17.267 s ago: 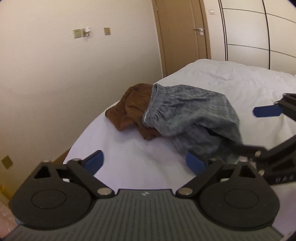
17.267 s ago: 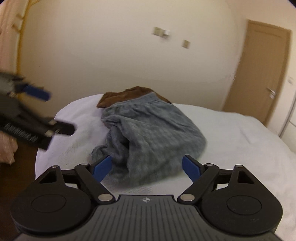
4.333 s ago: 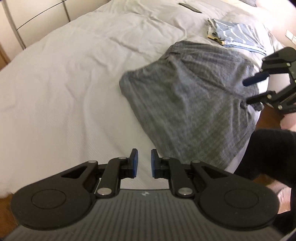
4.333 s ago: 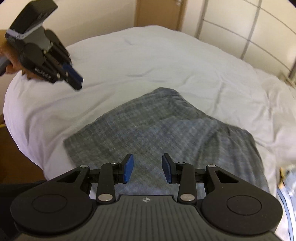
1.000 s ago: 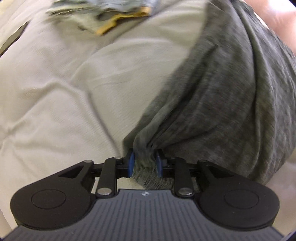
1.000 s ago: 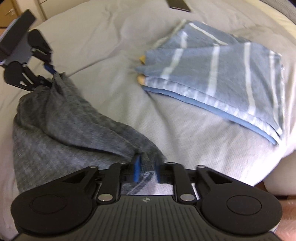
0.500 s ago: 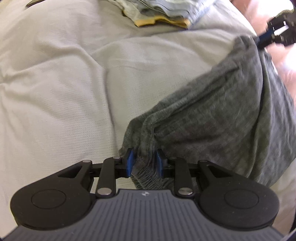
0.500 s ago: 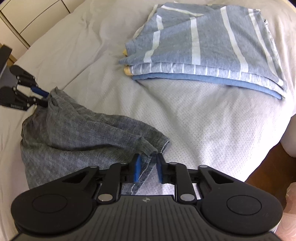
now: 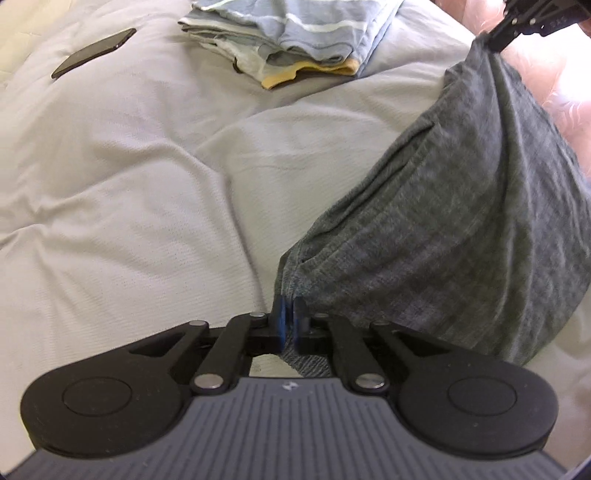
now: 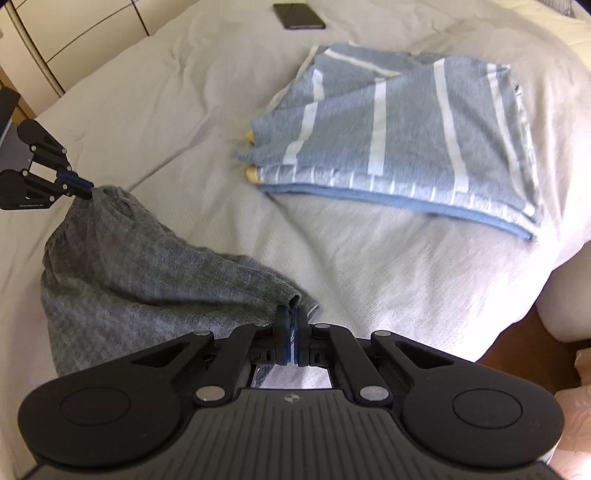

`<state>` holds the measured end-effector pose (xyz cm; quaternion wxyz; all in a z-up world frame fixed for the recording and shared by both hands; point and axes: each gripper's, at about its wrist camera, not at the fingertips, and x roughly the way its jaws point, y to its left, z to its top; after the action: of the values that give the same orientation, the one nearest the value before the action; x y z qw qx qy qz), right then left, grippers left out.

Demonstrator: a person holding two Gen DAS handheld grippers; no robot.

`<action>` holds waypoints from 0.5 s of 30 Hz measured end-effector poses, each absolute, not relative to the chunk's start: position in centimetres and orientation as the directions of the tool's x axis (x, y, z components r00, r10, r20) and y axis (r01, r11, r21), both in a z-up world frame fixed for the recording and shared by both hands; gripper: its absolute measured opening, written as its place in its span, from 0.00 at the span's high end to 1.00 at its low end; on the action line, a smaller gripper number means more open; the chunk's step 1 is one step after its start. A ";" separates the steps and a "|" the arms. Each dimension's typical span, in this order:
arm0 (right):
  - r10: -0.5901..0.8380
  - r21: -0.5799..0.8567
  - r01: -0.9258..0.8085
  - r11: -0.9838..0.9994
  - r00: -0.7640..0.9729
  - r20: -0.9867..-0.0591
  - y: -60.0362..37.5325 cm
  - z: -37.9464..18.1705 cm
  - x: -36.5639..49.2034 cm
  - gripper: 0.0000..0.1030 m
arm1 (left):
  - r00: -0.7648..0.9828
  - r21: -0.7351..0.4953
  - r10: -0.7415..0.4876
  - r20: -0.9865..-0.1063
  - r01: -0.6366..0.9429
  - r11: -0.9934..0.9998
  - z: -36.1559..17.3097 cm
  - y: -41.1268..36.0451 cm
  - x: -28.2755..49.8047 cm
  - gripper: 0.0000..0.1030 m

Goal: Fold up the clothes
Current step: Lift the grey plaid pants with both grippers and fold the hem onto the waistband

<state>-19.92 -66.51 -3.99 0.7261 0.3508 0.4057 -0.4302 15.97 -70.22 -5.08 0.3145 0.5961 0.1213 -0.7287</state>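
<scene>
The bed (image 10: 369, 277), covered in a pale sheet, fills both wrist views. On it lies a folded stack of blue striped clothes (image 10: 406, 147), with a dark phone (image 10: 299, 15) further back.

The grey garment (image 10: 147, 280), the piece being folded, is gathered between the two grippers near the bed's edge, just clear of the stack. Compared with half a second ago, its top edge is lifted into a taut line between the two pinch points, and the cloth below hangs as a sagging pouch that rests partly on the sheet.

The left gripper (image 9: 290, 312) has gone from a loose bracket around the cloth to a full clench: its blue pads press on one corner of the garment's edge. The right gripper (image 10: 291, 321) has done the same at the other corner, with a fold of grey fabric poking up just beyond its tips. In the right wrist view the left gripper (image 10: 83, 184) appears at far left, pinching the garment's bunched edge.

The judgement follows that both holds are now secure, so the garment can be raised, spread flat and folded over. A thin pinch at a hem could slip if pulled sharply.
</scene>
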 end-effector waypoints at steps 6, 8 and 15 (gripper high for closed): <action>-0.381 0.144 0.913 0.382 0.297 -0.876 -66.5 -3.3 -19.9 1.00 | -0.098 0.235 -0.365 -0.926 0.606 -0.760 -5.2 -70.0 16.0 1.00; -0.377 0.142 0.914 0.379 0.293 -0.879 -66.2 -3.4 -20.0 1.00 | -0.091 0.246 -0.378 -0.921 0.616 -0.748 -5.3 -70.0 16.2 1.00; -0.314 0.177 0.912 0.370 0.303 -0.900 -66.6 -6.7 -19.3 1.00 | -0.033 0.242 -0.344 -0.939 0.646 -0.724 -8.9 -70.9 15.7 0.98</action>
<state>-19.31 -66.64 -6.67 0.7197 0.3651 0.4090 -0.4259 15.70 -70.93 -8.92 0.3496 0.6009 0.1259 -0.7077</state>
